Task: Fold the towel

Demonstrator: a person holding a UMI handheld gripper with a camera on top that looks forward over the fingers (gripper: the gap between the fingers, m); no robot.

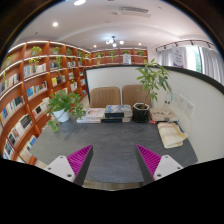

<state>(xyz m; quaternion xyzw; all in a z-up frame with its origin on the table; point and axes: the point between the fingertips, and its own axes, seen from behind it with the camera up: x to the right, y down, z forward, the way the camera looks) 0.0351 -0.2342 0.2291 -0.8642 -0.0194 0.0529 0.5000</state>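
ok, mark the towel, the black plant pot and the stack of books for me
towel (171, 134): gripper view, middle of the folded cloth.
black plant pot (141, 112): gripper view, front wall of the pot.
stack of books (114, 113): gripper view, top cover.

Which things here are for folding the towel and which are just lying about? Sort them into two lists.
For the job:
- towel, folded cream cloth on the table's far side, beyond the fingers
- gripper, fingers open and holding nothing
- table

Just lying about:
- stacked books
- potted plant in a dark pot
- second plant in a white pot
- two chairs
- bookshelves
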